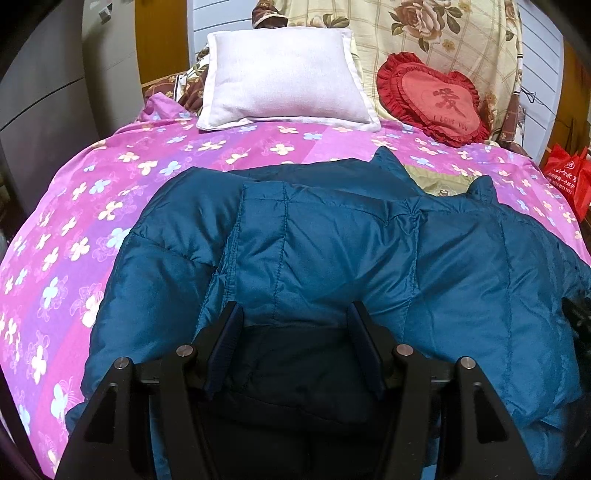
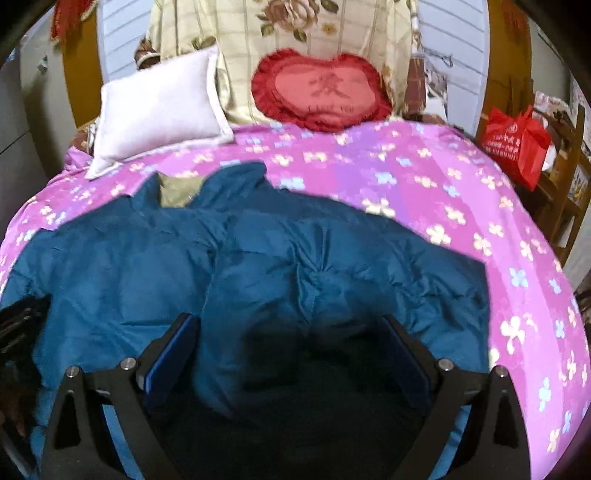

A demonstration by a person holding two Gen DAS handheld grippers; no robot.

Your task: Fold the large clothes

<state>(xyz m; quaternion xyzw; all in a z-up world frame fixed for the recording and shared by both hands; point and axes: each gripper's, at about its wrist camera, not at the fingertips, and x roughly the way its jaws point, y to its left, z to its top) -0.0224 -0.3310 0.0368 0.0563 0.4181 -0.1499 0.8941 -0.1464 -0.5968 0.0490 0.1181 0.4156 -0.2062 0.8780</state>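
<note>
A large teal quilted down jacket (image 1: pixel 332 243) lies spread on the pink flowered bedspread (image 1: pixel 74 229), with a sleeve folded across its middle. It also shows in the right wrist view (image 2: pixel 277 266). My left gripper (image 1: pixel 295 314) is open, its jaws wide apart just above the jacket's near edge, with jacket cloth between them. My right gripper (image 2: pixel 291 325) is open too, jaws wide apart over the right part of the jacket, nothing clamped. The jacket's near hem is hidden under both grippers.
A white pillow (image 1: pixel 284 77) and a red heart cushion (image 1: pixel 436 96) lie at the head of the bed, before a flowered quilt (image 1: pixel 424 33). A red bag (image 2: pixel 517 144) stands right of the bed. The bedspread (image 2: pixel 424 192) continues to the right.
</note>
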